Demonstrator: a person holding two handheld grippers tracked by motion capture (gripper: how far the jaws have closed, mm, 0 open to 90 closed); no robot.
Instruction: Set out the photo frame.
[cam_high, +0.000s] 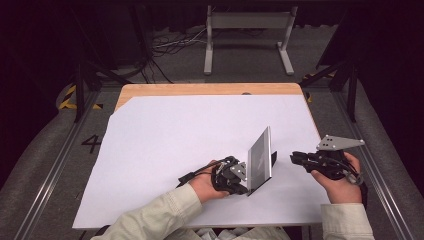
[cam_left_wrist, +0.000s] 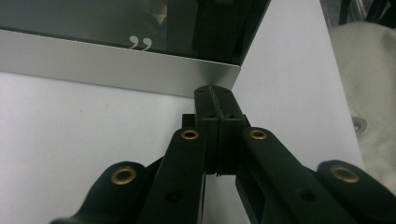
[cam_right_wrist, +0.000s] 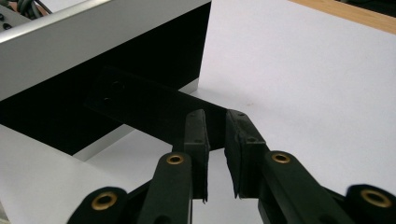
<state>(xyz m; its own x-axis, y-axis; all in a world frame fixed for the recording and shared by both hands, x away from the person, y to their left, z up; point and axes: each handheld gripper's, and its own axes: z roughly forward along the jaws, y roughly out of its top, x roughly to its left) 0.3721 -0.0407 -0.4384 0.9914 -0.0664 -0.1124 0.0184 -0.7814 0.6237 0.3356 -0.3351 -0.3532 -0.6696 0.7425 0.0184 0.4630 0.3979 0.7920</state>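
A silver-edged picture frame (cam_high: 260, 159) stands upright on the white sheet (cam_high: 175, 150), propped by a black stand (cam_high: 273, 157) at its back. My left gripper (cam_high: 246, 186) is shut with nothing between its jaws, and its tips touch the frame's lower silver edge. In the left gripper view the left gripper (cam_left_wrist: 215, 91) meets the frame (cam_left_wrist: 116, 60) near a corner. My right gripper (cam_high: 295, 158) sits to the right of the frame. In the right gripper view the right gripper (cam_right_wrist: 215, 117) has a narrow gap, at the tip of the stand (cam_right_wrist: 140, 102) behind the frame (cam_right_wrist: 93, 42).
The sheet covers a wooden tabletop (cam_high: 210, 89), whose far edge shows bare. Metal rails (cam_high: 60, 160) run along both sides of the table. Beyond it, a grey leg frame (cam_high: 247, 30) and cables (cam_high: 170, 45) lie on the floor. Pale sleeves (cam_high: 160, 217) enter from the bottom.
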